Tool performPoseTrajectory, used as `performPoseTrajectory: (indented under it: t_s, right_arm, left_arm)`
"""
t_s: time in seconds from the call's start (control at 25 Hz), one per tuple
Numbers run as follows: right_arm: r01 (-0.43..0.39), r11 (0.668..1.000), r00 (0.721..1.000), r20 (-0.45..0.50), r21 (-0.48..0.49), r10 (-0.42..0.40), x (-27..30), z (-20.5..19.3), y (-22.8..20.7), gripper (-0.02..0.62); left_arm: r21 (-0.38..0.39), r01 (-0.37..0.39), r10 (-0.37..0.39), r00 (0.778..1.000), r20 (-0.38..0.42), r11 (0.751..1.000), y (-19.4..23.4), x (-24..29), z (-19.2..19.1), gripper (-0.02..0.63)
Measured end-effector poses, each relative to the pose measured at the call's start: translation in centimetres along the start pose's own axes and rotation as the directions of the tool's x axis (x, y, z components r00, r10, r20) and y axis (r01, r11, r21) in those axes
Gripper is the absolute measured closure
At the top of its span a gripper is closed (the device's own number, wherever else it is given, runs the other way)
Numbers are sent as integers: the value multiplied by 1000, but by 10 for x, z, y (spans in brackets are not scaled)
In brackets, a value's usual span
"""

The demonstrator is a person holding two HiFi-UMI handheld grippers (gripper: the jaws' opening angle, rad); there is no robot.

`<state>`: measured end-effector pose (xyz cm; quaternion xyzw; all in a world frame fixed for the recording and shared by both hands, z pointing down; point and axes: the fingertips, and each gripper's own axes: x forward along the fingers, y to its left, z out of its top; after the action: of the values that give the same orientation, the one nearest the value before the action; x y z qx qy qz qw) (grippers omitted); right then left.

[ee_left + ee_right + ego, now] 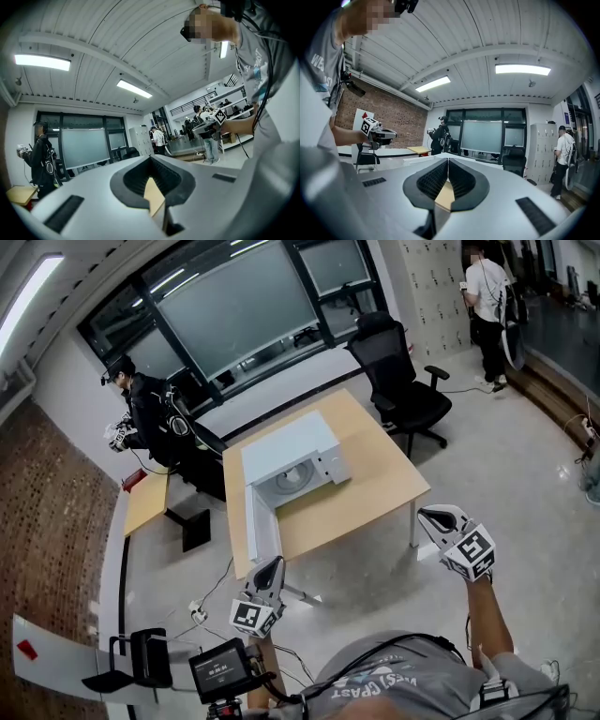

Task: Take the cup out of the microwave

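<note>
Facing an open microwave with two smooth grey plastic grippers.
The left gripper point(273, 565) and the right gripper point(435, 514) both have their ribbed dark pads point(461, 179) pressed together with nothing between them, and both are well apart from the near edge of the pale wooden table point(375, 486). On the table stands the boxy white microwave point(286, 446), its flat door point(262, 526) swung out toward that near edge. In its cavity shows a pale round shape point(291, 480); whether this is the cup, and how the cup stands, cannot be told.
</note>
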<state>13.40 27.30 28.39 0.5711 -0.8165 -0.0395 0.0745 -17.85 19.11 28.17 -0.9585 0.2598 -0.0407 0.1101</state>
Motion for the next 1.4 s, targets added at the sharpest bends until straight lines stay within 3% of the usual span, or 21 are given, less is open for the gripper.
performPoseTrajectory:
  t_s: [0.56, 0.92, 1.12, 1.28, 1.4]
  right_arm:
    - [-71, 998, 997, -11, -4, 70, 113, 9, 77, 584]
    - [-97, 995, 994, -53, -17, 96, 163, 10, 122, 584]
    - [-102, 995, 993, -64, -21, 101, 172, 27, 150, 584]
    - [-173, 985, 982, -87, -28, 170, 195, 22, 164, 584]
    - [-181, 983, 980, -89, -25, 178, 216, 16, 161, 584]
  left_arm:
    - [-33, 11, -11, 1000, 16, 999, 65, -60, -36, 563]
    - [-50, 31, -28, 997, 65, 998, 82, -97, -48, 563]
    - [-35, 70, -70, 998, 6, 997, 87, -118, -52, 563]
    - [-47, 45, -45, 999, 1, 998, 87, -118, -55, 563]
    - [-15, 58, -58, 998, 25, 998, 97, -106, -53, 563]
